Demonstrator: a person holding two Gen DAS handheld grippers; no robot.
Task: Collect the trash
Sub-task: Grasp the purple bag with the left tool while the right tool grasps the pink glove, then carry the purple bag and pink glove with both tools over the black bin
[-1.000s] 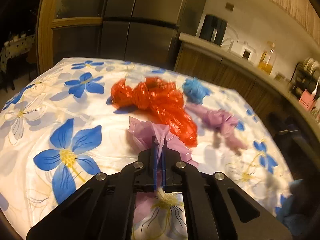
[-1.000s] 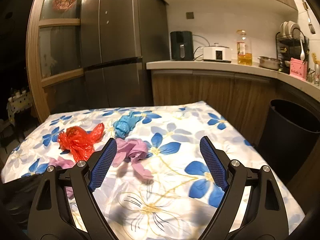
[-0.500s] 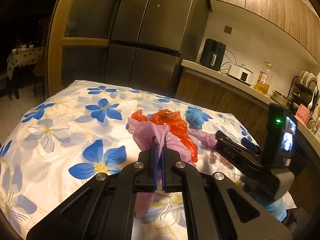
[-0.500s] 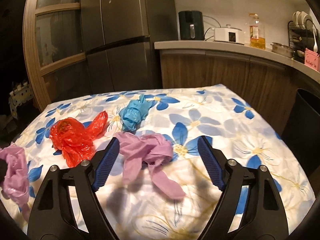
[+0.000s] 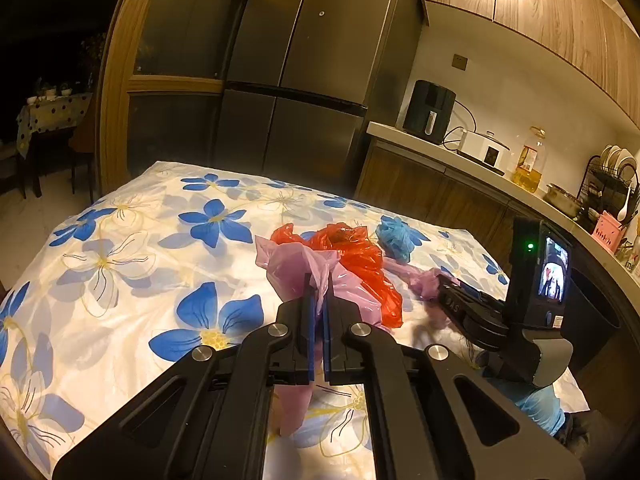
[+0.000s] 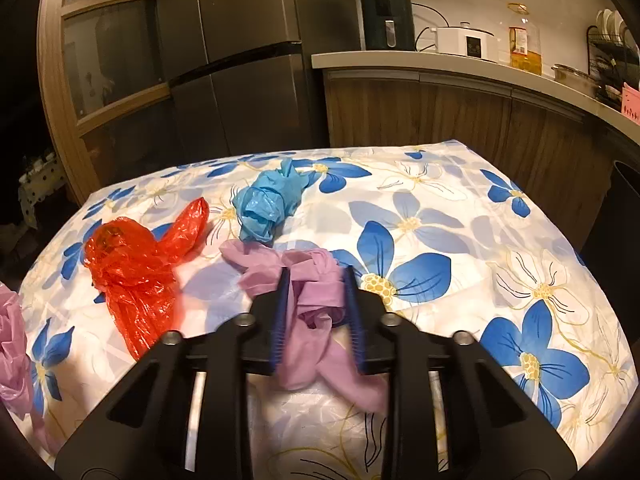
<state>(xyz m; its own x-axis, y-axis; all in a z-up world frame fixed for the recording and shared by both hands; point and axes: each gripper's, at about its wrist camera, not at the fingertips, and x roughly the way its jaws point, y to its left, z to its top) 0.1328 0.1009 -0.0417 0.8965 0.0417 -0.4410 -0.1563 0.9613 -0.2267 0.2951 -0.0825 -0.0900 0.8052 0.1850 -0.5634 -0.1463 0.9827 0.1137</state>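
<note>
From where I steer, the near-right stretch of the desk (image 6: 500,280) lies bare, and so does its left half in the left wrist view. The middle is crowded: the red bag (image 6: 136,272), the blue bag (image 6: 264,208) just behind it, and the purple bag (image 6: 316,308) between my right gripper (image 6: 318,312) fingers. A narrow bare strip separates red from blue. The right gripper itself blocks the way rightward from my left gripper (image 5: 317,316). A dark bin (image 6: 616,248) stands off the desk's right edge, the counter (image 6: 480,68) beyond.
</note>
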